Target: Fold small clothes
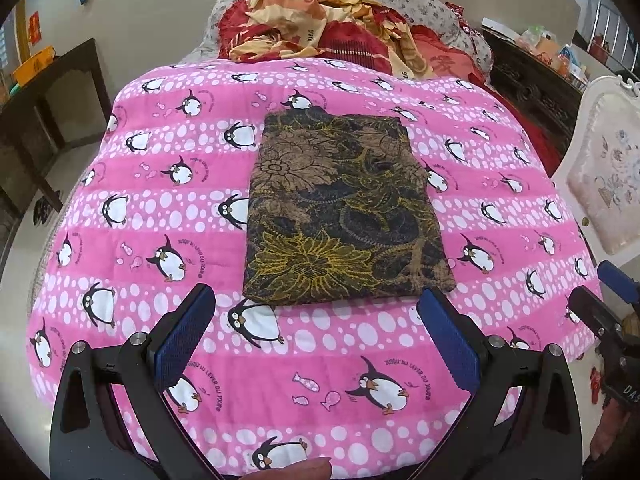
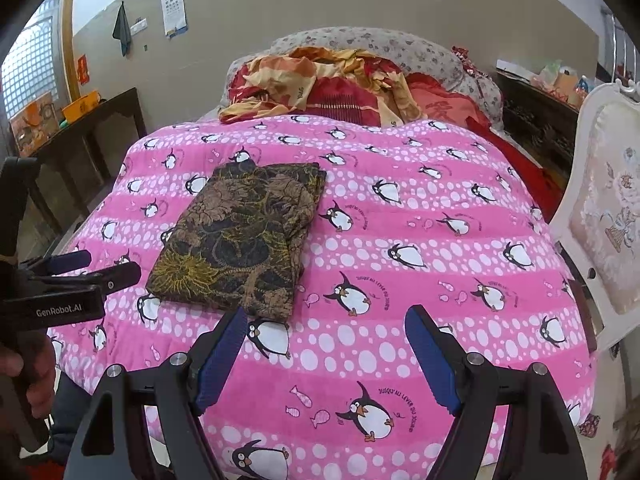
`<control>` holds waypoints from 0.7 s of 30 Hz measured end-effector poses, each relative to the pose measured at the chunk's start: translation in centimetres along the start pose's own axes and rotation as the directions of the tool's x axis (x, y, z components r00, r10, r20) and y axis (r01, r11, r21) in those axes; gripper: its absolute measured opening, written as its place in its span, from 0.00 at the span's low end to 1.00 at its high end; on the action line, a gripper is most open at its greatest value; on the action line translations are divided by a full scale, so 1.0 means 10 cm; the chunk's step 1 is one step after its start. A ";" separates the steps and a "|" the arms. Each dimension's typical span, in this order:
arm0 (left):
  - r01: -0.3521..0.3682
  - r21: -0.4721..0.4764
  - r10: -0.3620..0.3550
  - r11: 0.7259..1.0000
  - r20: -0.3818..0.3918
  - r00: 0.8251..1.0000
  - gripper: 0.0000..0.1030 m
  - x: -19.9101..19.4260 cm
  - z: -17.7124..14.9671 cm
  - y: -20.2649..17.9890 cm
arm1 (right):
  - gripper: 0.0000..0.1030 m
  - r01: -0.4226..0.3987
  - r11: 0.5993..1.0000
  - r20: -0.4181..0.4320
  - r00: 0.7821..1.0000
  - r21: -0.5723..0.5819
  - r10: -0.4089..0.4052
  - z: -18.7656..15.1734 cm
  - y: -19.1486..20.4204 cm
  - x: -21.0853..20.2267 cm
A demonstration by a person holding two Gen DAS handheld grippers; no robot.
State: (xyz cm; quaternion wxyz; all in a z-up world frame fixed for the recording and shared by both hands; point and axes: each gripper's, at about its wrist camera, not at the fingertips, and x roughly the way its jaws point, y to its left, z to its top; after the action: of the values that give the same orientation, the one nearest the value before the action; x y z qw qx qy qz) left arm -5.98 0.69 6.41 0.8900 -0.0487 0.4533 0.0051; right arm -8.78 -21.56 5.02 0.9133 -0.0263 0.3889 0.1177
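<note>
A dark floral cloth [image 1: 340, 208], brown and black with yellow flowers, lies folded into a flat rectangle on the pink penguin quilt [image 1: 168, 208]. My left gripper [image 1: 316, 304] hovers open just before the cloth's near edge, nothing between its blue pads. In the right wrist view the same folded cloth [image 2: 244, 240] lies ahead and to the left. My right gripper [image 2: 328, 320] stands open over the bare quilt [image 2: 420, 248], its left finger close to the cloth's near corner. The left gripper [image 2: 96, 268] shows at that view's left edge, and the right gripper's tip shows at the right edge of the left wrist view.
A heap of red and orange bedding [image 1: 320, 36] and pillows lie at the bed's far end. A dark wooden table [image 1: 44, 112] stands to the left. A white upholstered chair [image 2: 608, 208] is close on the right, with a dark cabinet [image 2: 536, 120] behind it.
</note>
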 end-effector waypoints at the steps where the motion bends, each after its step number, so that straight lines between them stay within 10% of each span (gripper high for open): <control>1: 0.001 -0.003 -0.001 1.000 0.000 1.000 0.99 0.00 0.00 0.01 | 0.77 -0.001 1.000 -0.002 1.000 -0.005 0.001 0.01 0.01 0.00; 21: 0.015 -0.016 -0.015 1.000 -0.005 1.000 0.99 0.01 0.01 0.03 | 0.77 0.029 0.999 0.002 1.000 -0.038 -0.029 0.11 0.08 -0.07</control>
State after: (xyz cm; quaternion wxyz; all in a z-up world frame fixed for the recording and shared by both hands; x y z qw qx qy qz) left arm -5.89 0.94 6.33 0.8885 -0.0595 0.4549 0.0019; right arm -8.61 -20.75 6.32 0.9145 -0.0493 0.3856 0.1121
